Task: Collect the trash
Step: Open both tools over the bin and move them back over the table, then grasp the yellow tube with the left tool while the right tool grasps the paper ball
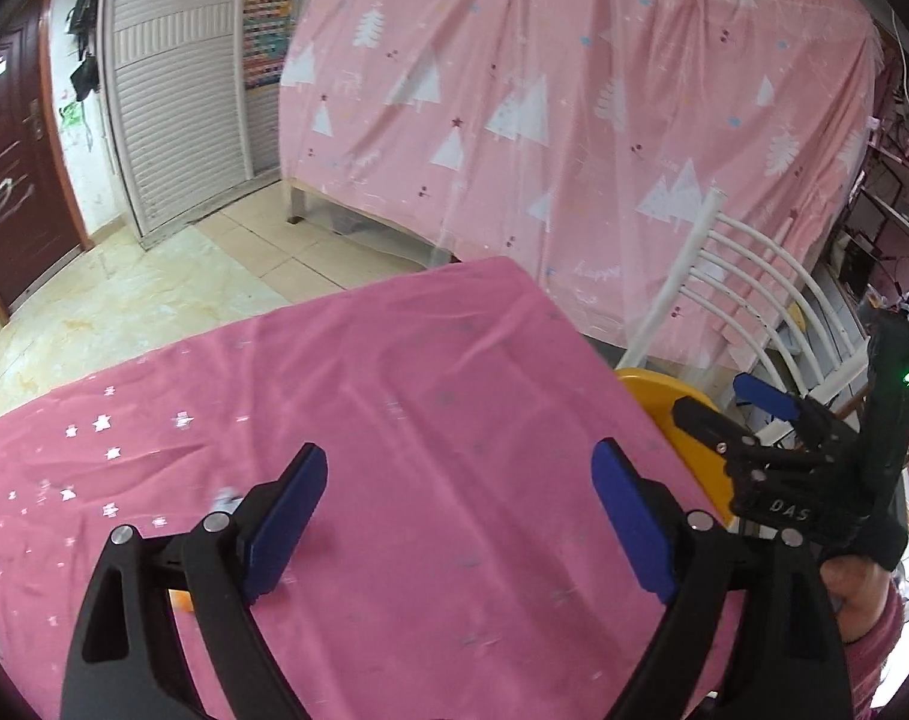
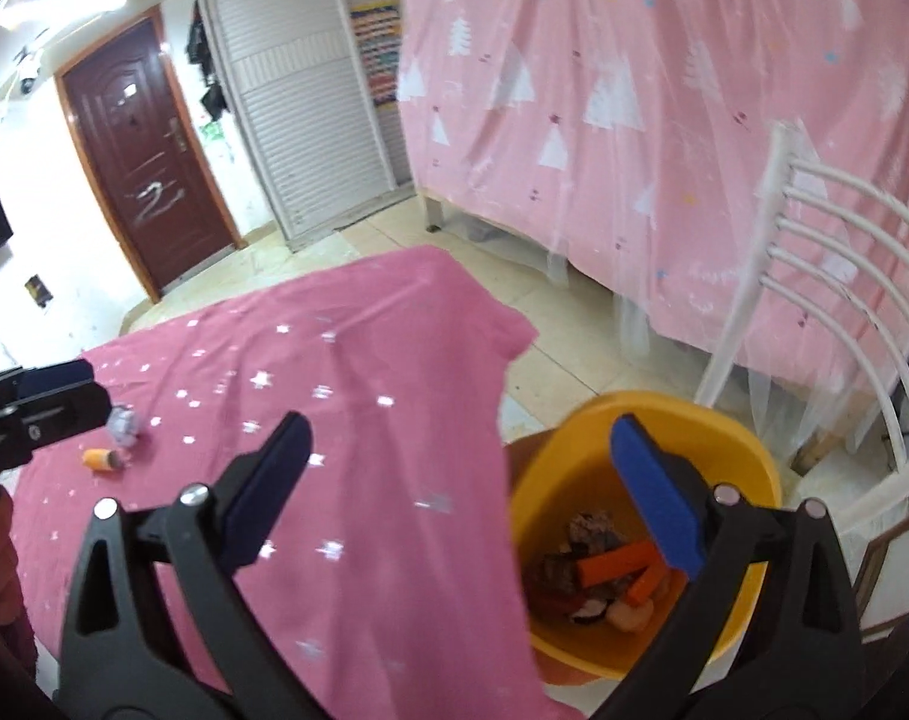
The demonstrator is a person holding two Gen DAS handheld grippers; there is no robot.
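Two grippers [image 2: 457, 489] [image 2: 46, 405], one yellow bin [image 2: 748, 456] under the right one, two scraps [image 2: 122, 423] [image 2: 101, 459] by the left one, one chair [image 2: 844, 276]

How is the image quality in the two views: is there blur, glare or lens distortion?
Left wrist view: strong fisheye bending with dark corners; the pink star-printed tablecloth looks slightly motion-blurred. Right wrist view: the same curved distortion; bright glare washes out the white wall beside the dark brown door; trash inside the yellow plastic bin looks soft.

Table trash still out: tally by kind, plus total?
Crumpled paper ball: 1
Orange piece: 1
Total on the table: 2
Both lie near the left gripper; the bin already holds several scraps, too jumbled to count.
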